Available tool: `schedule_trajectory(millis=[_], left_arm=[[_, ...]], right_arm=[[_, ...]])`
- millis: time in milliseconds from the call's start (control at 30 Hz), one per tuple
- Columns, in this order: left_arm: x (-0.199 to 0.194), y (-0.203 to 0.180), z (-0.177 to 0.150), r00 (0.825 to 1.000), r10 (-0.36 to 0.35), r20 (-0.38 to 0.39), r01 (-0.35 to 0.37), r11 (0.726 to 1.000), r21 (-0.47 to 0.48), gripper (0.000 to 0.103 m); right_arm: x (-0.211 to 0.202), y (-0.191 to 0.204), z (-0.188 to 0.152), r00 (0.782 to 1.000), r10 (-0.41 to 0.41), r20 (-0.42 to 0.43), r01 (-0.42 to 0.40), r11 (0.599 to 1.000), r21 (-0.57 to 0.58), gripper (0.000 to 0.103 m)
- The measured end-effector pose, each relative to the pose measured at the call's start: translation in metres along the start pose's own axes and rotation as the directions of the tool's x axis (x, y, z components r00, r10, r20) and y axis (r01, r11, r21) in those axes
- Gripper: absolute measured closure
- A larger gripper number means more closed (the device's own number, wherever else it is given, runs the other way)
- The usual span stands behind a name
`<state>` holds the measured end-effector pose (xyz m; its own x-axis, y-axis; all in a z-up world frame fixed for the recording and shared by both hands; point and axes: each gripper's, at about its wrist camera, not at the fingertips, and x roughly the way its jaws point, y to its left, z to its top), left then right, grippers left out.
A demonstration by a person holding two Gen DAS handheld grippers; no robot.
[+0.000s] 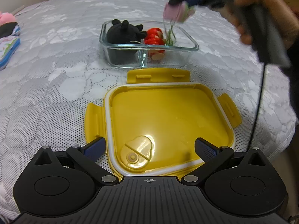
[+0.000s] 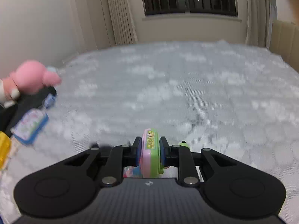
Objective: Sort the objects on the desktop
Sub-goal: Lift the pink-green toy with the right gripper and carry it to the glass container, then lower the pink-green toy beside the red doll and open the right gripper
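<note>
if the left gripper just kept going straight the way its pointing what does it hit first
Most likely the yellow lid, lying flat on the tablecloth right ahead of the open left gripper. The glass container lies beyond it, though depth is hard to judge.

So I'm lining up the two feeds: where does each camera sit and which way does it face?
Left wrist: sits on the open left gripper, looking down over the yellow lid to the glass container.
Right wrist: sits on the right gripper, which is clamping a pink-green toy, facing the window.
Shared: toy, pink plush.
</note>
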<state>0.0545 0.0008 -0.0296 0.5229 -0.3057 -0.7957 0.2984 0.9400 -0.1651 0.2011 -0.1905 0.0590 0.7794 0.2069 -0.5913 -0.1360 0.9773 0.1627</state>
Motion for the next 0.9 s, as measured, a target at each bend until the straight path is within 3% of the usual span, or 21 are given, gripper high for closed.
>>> schedule_trajectory(millis=[167,267,500,633,900], left_arm=[[-0.001,0.000,0.000,1.000,-0.003,0.001,0.003,1.000,-0.009,0.000],[-0.002,0.001,0.000,1.000,-0.005,0.000,0.005,1.000,-0.018,0.000],[-0.003,0.000,-0.001,1.000,-0.002,0.000,0.002,1.000,-0.015,0.000],[-0.003,-0.001,-0.002,1.000,0.003,-0.001,-0.003,1.000,-0.007,0.000],[-0.001,-0.002,-0.003,1.000,0.004,-0.001,-0.004,1.000,0.000,0.000]], right_arm=[[-0.031,0.006,0.015,0.997,-0.011,0.076,0.015,0.999,-0.050,0.081],[-0.032,0.008,0.014,0.997,-0.028,0.074,0.034,0.997,-0.071,0.081],[0.006,0.011,-0.015,0.996,-0.084,-0.026,0.080,0.989,-0.123,0.081],[0.025,0.016,-0.034,0.991,-0.128,-0.036,0.119,0.976,-0.181,0.081],[0.038,0.023,-0.049,0.988,-0.092,-0.128,0.060,0.970,-0.235,0.080]])
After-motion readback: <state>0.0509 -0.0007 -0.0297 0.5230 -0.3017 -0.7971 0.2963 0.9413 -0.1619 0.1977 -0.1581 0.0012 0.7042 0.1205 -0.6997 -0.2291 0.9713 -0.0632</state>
